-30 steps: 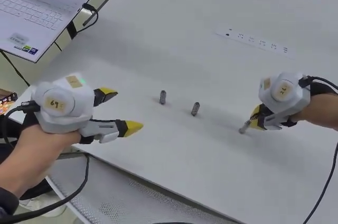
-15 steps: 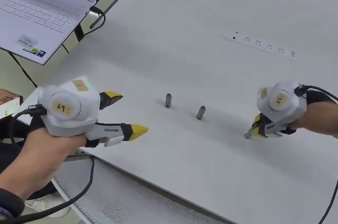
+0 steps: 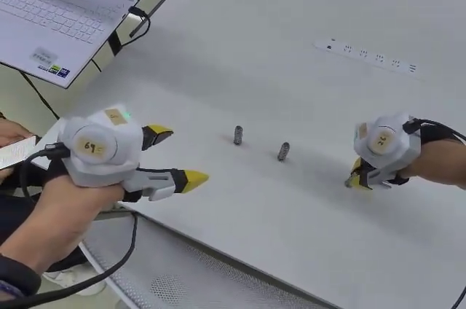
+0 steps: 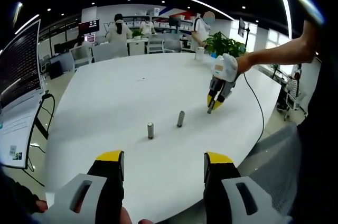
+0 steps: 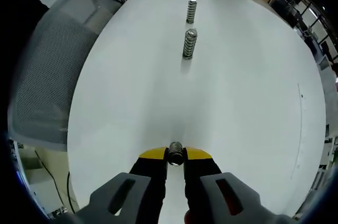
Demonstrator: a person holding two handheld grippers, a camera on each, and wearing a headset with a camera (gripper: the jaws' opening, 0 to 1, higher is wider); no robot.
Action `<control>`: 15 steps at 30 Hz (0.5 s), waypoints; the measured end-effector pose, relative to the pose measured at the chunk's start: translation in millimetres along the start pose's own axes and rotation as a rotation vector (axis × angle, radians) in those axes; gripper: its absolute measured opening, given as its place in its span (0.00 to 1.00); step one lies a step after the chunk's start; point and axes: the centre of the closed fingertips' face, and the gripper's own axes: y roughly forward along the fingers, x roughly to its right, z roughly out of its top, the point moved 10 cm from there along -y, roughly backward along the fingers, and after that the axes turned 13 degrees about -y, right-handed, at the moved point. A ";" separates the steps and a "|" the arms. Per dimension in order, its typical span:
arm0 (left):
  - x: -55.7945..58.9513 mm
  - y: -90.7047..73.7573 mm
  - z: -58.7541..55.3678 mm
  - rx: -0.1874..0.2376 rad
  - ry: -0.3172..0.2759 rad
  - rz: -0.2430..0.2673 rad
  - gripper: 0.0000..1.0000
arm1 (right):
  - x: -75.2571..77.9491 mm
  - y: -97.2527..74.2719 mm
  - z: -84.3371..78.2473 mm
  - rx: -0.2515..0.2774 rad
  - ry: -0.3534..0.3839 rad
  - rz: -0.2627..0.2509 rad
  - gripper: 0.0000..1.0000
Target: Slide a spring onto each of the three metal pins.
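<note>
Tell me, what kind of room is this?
Probably an open office. A laptop stands beside a big white table with a power strip on it, and the left gripper view shows more desks, people and a plant behind.

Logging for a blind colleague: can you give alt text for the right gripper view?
The right gripper has its yellow-tipped jaws shut on a small coiled metal part over the white table. Ahead, two spring-covered pins stand upright in line.
</note>
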 end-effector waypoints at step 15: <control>4.5 2.8 4.1 0.009 0.004 -0.008 0.57 | -5.9 -12.6 -13.2 0.010 0.055 -0.060 0.20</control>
